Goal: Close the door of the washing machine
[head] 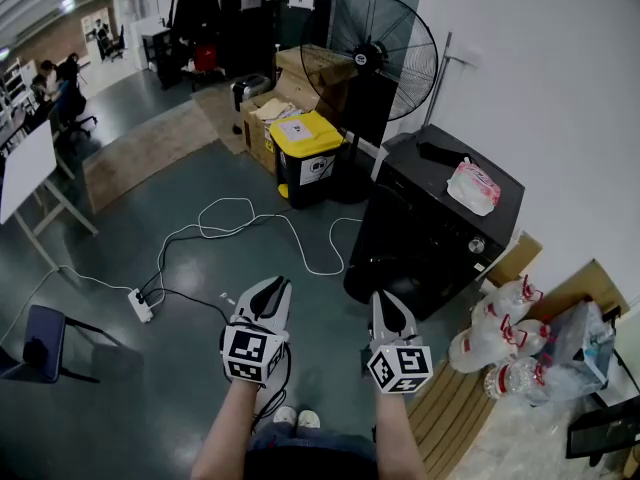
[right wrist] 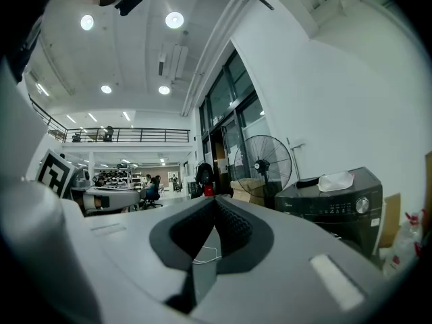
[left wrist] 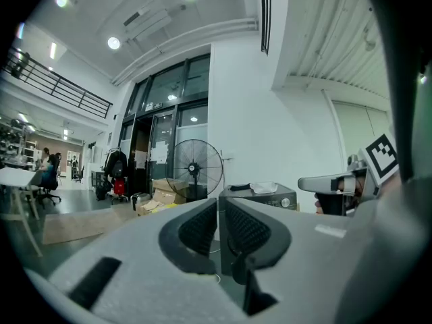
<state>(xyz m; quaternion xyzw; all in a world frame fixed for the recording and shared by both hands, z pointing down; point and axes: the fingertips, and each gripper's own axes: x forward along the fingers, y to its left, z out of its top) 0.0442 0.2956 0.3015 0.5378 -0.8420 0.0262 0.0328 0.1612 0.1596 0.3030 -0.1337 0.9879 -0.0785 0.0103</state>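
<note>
So the person is standing a bit back from the washer (head: 440, 203), which is sitting against the white wall. They're holding both tools out level, well short of the washer. Nothing is touching it yet, so I'm reading this as the approach step, before any contact with the door. The door itself I can't really make out. From the head view the washer's front is just showing as a dark mass, and in both gripper views the jaws are blocking its lower front.

The left gripper (head: 272, 290) is sitting barely cracked, with a thin slit showing between its pads in its own view and nothing in there. The right gripper (head: 386, 306) is looking pinched together at the tips and is also carrying nothing.

Next move, I'm guessing: walking up to the washer, getting one gripper against the door's outer face, and pushing it toward the washer's front until it's latching. No grabbing needed, since a closed tip is going to work fine as a pusher. I'd also be watching the white cable (head: 305, 258) lying on the floor in front of the washer.

Counting:
- one washer
- two grippers
- one fan (head: 383, 53) standing behind the washer
- one yellow bin (head: 305, 158) off the washer's far corner
- one tissue pack (head: 473, 186) lying on the washer's top
- one power strip (head: 140, 305) well away from the washer
- big water bottles (head: 500, 343) piling up right beside the washer; I'm making out about four, but I'm not sure of that
</note>
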